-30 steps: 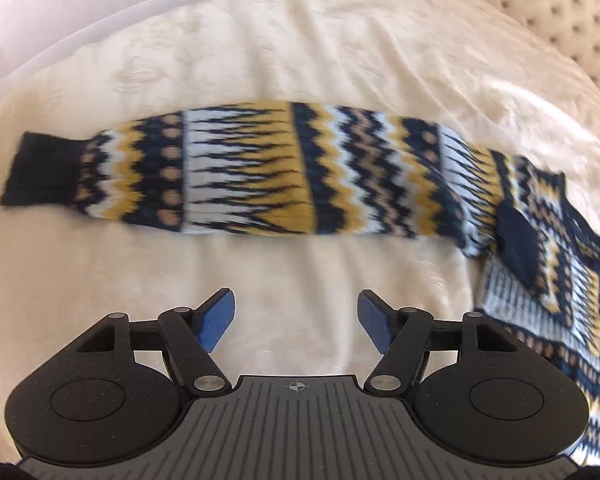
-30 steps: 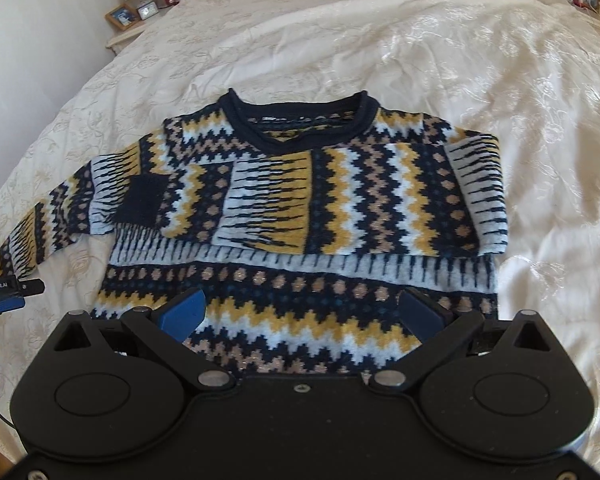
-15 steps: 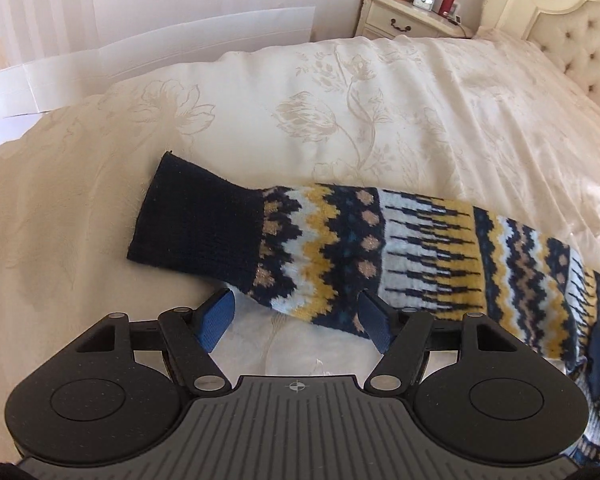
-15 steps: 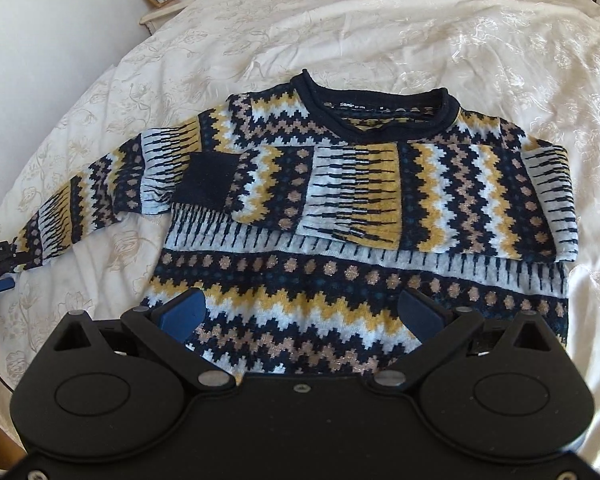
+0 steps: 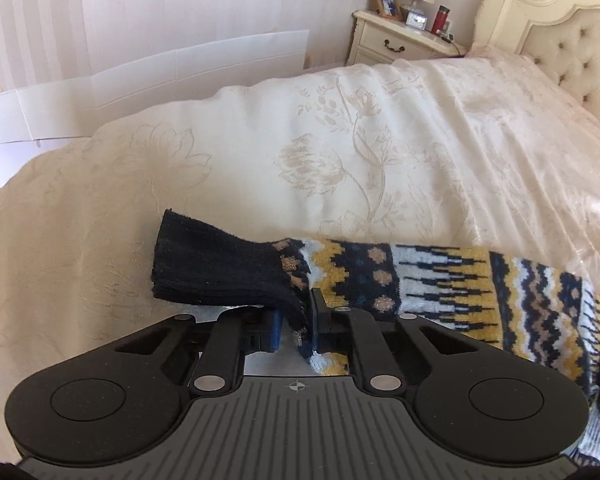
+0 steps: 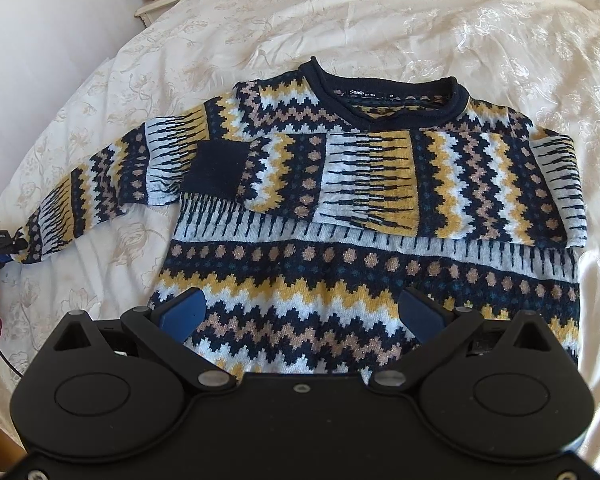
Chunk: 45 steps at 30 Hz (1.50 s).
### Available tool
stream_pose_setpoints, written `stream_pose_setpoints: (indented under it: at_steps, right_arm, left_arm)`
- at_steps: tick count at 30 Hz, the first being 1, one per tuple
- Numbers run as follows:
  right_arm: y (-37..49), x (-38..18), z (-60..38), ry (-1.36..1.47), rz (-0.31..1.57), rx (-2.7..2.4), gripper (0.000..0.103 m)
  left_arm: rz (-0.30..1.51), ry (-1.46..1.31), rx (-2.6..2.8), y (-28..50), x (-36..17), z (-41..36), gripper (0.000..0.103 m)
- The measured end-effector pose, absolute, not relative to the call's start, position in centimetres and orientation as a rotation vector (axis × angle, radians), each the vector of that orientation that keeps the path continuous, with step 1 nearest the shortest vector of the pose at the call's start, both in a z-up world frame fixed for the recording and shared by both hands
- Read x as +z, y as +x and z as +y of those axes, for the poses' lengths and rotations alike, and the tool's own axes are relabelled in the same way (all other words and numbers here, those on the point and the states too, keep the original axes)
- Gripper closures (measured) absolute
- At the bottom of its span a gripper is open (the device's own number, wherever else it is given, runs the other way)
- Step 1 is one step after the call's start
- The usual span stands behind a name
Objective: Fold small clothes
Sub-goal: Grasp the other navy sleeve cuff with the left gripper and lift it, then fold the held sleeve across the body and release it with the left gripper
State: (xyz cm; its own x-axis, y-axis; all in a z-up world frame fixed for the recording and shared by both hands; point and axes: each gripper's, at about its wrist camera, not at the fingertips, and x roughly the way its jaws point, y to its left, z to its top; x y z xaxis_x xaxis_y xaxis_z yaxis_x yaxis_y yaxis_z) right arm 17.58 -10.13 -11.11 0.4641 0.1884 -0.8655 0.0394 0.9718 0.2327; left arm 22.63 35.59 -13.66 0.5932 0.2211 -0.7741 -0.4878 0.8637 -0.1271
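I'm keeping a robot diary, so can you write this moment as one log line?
step: fold second sleeve | left gripper: shut on dark navy ribbed cuff | right gripper: open above patterned navy, yellow and white knit sweater | other sleeve: folded across chest

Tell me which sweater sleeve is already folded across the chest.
The sleeve on the right, its navy cuff lying mid-chest; the other sleeve stretches outward, pinched by the left gripper.

I noted the sweater [image 6: 364,216] was knitted in navy, mustard yellow, pale blue-white and tan, in zigzag bands, rows of dots and comb-like stripes. Its collar [image 6: 384,108] and sleeve cuff [image 5: 216,268] were plain navy. The bedspread [image 5: 380,152] was cream with a tonal floral pattern. Both grippers had black bodies with blue finger pads [image 6: 182,314]. The nightstand [image 5: 396,42] and tufted headboard [image 5: 576,56] were cream; I saw a red container [image 5: 441,19] on the nightstand.
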Motion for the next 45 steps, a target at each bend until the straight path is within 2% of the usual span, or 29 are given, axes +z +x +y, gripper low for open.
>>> stream_pose_setpoints:
  at_steps: [1, 10, 17, 22, 28, 33, 40, 45]
  right_arm:
    - [17.5, -11.2, -10.3, 0.238, 1.089, 0.092, 0.001]
    - [17.2, -12.1, -11.9, 0.265, 1.098, 0.148, 0.001]
    - [16.5, -11.8, -15.5, 0.303, 1.064, 0.178, 0.001]
    - [15.5, -11.8, -19.3, 0.340, 1.044, 0.162, 0.001]
    - [14.4, -12.2, -23.5, 0.362, 1.043, 0.138, 0.001]
    - [14.4, -12.4, -25.7, 0.371, 1.040, 0.131, 0.001]
    - [16.3, -12.3, -25.4, 0.370, 1.023, 0.141, 0.001]
    - [18.5, -11.6, -23.5, 0.363, 1.003, 0.176, 0.001]
  left_arm:
    - [0.824, -0.340, 0.417, 22.6, -13.1, 35.4, 0.093]
    - [0.659, -0.180, 0.270, 22.9, -3.7, 29.5, 0.094]
    - [0.539, -0.079, 0.101, 24.0, 3.7, 20.8, 0.094]
    - [0.493, -0.039, -0.043, 25.3, 5.9, 12.9, 0.094]
    - [0.514, -0.047, -0.187, 26.3, 4.2, 3.2, 0.093]
    - [0.630, 0.028, -0.217, 25.1, 0.3, -1.5, 0.091]
    - [0.852, 0.048, -0.141, 23.6, -6.5, 0.4, 0.091]
    - [0.904, 0.076, -0.146, 23.8, -9.3, 2.0, 0.089]
